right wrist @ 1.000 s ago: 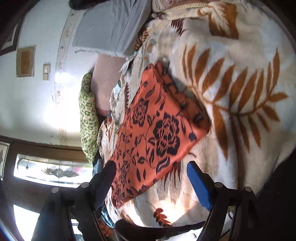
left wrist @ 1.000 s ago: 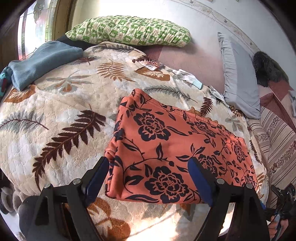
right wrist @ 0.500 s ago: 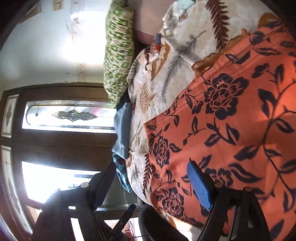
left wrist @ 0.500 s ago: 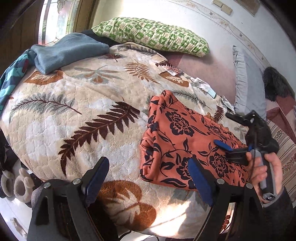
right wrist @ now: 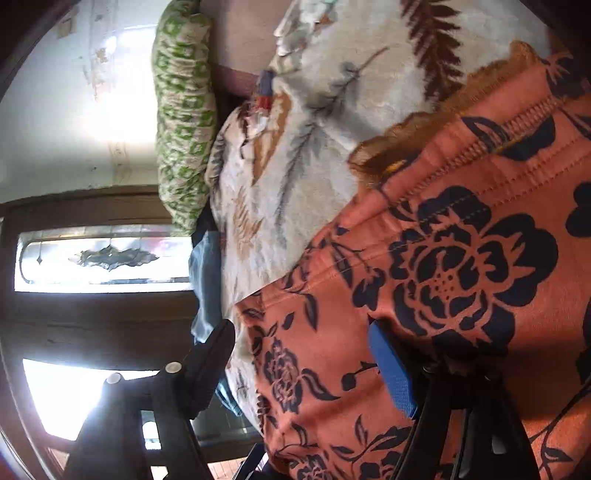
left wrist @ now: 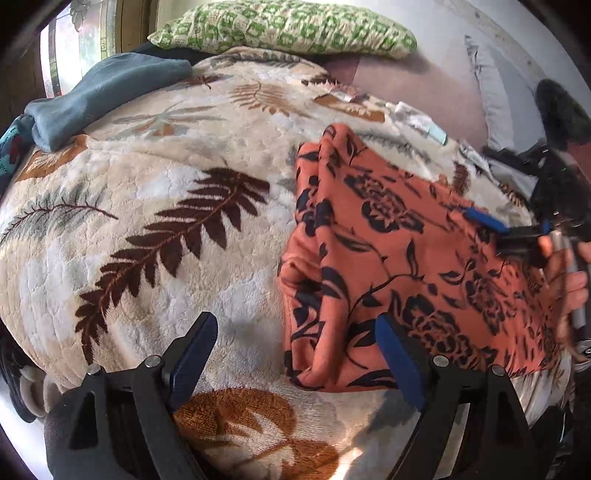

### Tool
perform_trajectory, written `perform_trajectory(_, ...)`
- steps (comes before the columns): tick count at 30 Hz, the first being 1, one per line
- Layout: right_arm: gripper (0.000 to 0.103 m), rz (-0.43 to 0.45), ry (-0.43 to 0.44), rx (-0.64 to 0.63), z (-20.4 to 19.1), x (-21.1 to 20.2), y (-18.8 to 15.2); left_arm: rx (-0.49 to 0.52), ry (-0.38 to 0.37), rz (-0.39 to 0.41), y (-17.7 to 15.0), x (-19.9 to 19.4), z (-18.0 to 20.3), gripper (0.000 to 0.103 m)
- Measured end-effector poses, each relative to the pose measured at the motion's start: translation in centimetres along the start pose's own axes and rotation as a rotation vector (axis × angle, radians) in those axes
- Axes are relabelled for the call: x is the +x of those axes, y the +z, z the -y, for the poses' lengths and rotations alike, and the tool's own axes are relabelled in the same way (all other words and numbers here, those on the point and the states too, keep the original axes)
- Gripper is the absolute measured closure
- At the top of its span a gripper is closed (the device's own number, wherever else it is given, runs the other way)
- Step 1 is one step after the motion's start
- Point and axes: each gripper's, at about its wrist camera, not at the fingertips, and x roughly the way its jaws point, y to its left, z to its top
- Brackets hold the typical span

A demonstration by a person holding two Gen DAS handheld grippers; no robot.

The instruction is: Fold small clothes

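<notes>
An orange garment with a dark flower print (left wrist: 399,251) lies folded flat on the leaf-patterned blanket (left wrist: 155,236). My left gripper (left wrist: 295,354) is open low over the garment's near left corner, and the folded edge lies between its fingers without touching them. A hand holds my right gripper at the garment's right side, with its blue pad (left wrist: 484,220) just above the cloth. In the right wrist view the right gripper (right wrist: 303,369) is rolled sideways over the garment (right wrist: 461,295) near the stitched waistband. Its jaws are closing, and the cloth's edge is between them but not pressed.
A green patterned pillow (left wrist: 288,26) and a grey pillow (left wrist: 495,92) lie at the head of the bed. A folded blue-grey cloth (left wrist: 103,88) sits at the far left, small packets (left wrist: 421,122) behind the garment. The bed edge and slippers (left wrist: 33,391) are at lower left.
My left gripper swung left, then sank closer to the garment's near left corner. My right gripper swept in from the side until the garment fills its view.
</notes>
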Motion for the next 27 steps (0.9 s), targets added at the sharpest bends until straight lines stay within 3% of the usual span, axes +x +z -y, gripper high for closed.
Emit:
perform_trajectory(2, 0.025, 0.038, 0.004, -0.094, -1.4, -3.2, -0.6, -0.004, 0.009, 0.005, -0.3, -0.1, 0.1, 0.016)
perform_trajectory(4, 0.025, 0.102, 0.012, -0.095, -0.2, -7.3, -0.6, -0.006, -0.022, 0.025, -0.3, -1.1, 0.6, 0.016)
perform_trajectory(7, 0.025, 0.269, -0.149, 0.023, 5.4, -13.3, 0.9, 0.029, -0.034, 0.061, 0.1, -2.9, 2.0, 0.016)
perform_trajectory(8, 0.029, 0.289, -0.154, 0.111, 8.1, -14.6, 1.5, 0.046, -0.031, 0.074, 0.2, -3.5, 2.5, 0.016)
perform_trajectory(9, 0.037, 0.298, -0.060, 0.208, 10.2, -15.9, 1.5, 0.058, -0.030, 0.086, 0.4, -4.1, 2.9, 0.016)
perform_trajectory(10, 0.034, 0.307, -0.014, 0.244, 10.6, -17.2, 1.1, 0.068, -0.036, 0.097, 0.7, -4.5, 3.5, 0.016)
perform_trajectory(11, 0.030, 0.322, -0.020, 0.195, 9.7, -18.6, 0.6, 0.080, -0.047, 0.105, 0.8, -4.9, 4.1, 0.016)
perform_trajectory(13, 0.026, 0.343, -0.009, 0.081, 7.8, -21.1, -1.2, 0.101, -0.056, 0.113, 1.1, -5.3, 5.3, 0.016)
perform_trajectory(22, 0.026, 0.389, -0.031, 0.164, 11.9, -28.5, -15.9, 0.192, -0.099, 0.088, 2.3, -4.0, 12.1, 0.016)
perform_trajectory(24, 0.024, 0.390, -0.074, 0.222, 13.5, -28.9, -17.5, 0.190, -0.123, 0.066, 2.6, -3.1, 13.4, 0.016)
perform_trajectory(27, 0.024, 0.412, -0.055, 0.285, 15.5, -29.0, -17.5, 0.191, -0.128, 0.034, 2.9, -1.9, 14.4, 0.016)
